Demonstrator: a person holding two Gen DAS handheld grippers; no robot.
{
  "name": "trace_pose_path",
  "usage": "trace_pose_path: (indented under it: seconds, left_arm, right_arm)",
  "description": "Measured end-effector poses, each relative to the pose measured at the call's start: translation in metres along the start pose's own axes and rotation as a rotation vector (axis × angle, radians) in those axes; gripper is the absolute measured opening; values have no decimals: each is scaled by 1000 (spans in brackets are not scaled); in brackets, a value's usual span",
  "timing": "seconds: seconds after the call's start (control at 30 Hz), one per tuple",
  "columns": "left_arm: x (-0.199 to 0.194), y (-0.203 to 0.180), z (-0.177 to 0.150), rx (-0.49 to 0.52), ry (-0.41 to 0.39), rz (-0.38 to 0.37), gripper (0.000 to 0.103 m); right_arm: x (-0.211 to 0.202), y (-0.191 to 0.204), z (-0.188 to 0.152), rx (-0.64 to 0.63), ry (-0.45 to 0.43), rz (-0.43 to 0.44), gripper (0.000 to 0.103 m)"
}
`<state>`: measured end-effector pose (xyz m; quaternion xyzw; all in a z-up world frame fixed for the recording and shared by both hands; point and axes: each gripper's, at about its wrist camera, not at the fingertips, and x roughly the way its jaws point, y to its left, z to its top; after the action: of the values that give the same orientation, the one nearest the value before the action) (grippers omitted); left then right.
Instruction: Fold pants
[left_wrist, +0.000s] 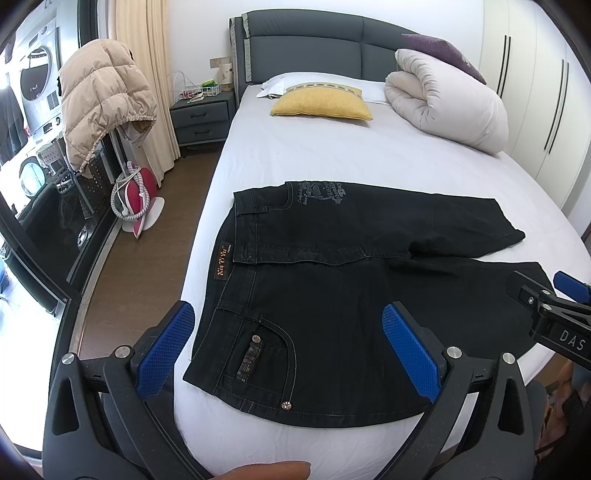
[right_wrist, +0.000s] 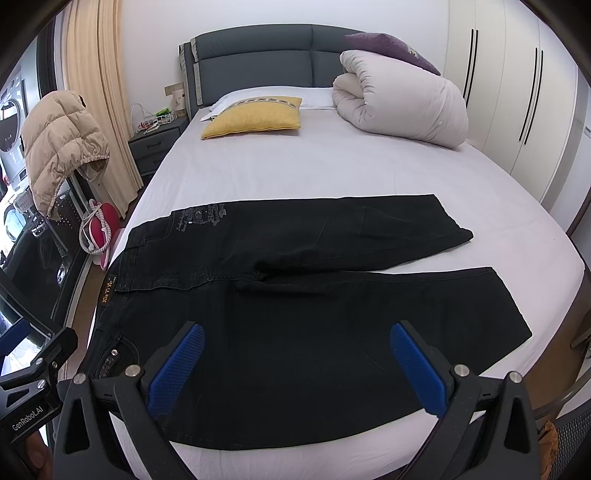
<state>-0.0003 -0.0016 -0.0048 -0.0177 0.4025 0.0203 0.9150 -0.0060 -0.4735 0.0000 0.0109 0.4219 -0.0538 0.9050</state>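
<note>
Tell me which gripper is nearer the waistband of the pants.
Left. The left gripper hovers open over the front pocket, right beside the waistband. The right gripper hovers open farther along, over the near leg.

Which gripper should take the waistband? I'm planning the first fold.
Left gripper: open, right over the waistband end of the pants. Right gripper, open, sits over the near leg.

yellow pillow (left_wrist: 322, 103) on bed | rolled white duvet (left_wrist: 448, 107) right | beige puffer jacket (left_wrist: 99, 99) hanging left
</note>
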Motion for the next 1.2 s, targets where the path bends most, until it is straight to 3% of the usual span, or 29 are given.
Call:
trace_pose_path:
  seconds: [1.2]
  left_arm:
    - [0,-1,1,0,4,0,103]
  right_arm:
    - [3,7,-5,-7,6,-1,103]
